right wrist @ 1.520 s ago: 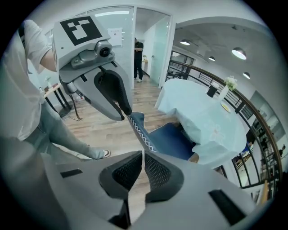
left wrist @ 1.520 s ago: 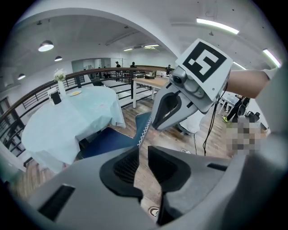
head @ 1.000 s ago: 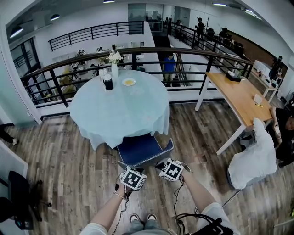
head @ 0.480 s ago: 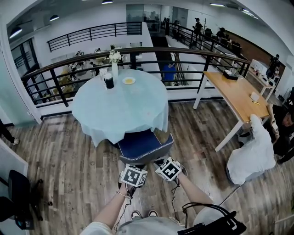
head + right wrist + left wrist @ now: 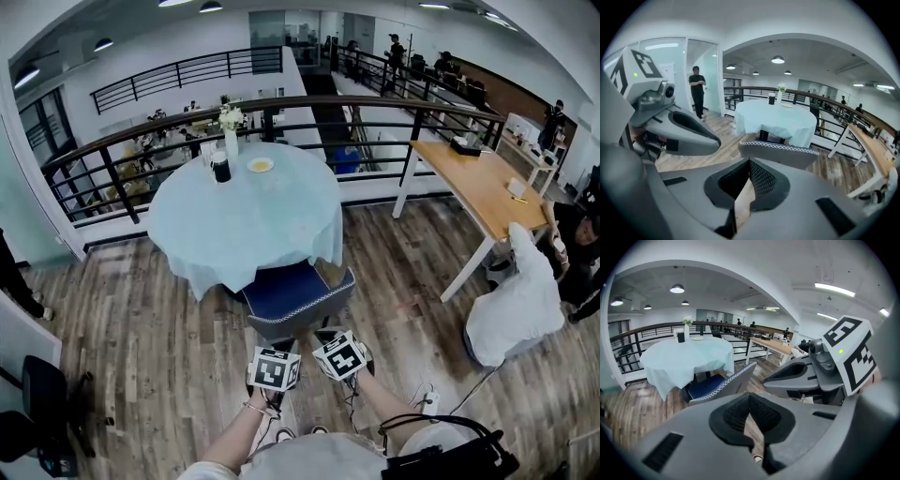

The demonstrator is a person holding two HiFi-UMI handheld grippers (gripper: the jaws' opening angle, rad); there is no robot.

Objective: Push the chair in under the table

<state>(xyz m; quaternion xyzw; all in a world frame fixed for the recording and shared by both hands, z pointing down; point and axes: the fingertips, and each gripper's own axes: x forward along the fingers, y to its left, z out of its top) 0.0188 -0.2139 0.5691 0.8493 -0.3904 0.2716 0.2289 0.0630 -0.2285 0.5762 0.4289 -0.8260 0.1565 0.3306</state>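
Note:
The chair (image 5: pixel 292 298), blue-seated with a grey back, stands with its seat partly under the round table (image 5: pixel 246 211), which wears a pale blue cloth. Both grippers hover just short of the chair's back, apart from it. My left gripper (image 5: pixel 280 348) is shut with nothing between its jaws. The right gripper (image 5: pixel 328 335) beside it is also shut and empty. In the left gripper view the left gripper (image 5: pixel 750 394) points at the chair (image 5: pixel 723 385) and table (image 5: pixel 686 357). In the right gripper view the right gripper (image 5: pixel 749 161) faces the chair back (image 5: pixel 778 152) straight on.
A vase (image 5: pixel 231 136), a dark cup (image 5: pixel 220 167) and a small plate (image 5: pixel 260 165) stand on the table's far side. A black railing (image 5: pixel 281 103) runs behind it. A wooden table (image 5: pixel 473 187) and a seated person (image 5: pixel 525 305) are at the right.
Both grippers have drawn back from the chair's back toward the person and rolled a little. The chair has stayed where it was under the table edge.

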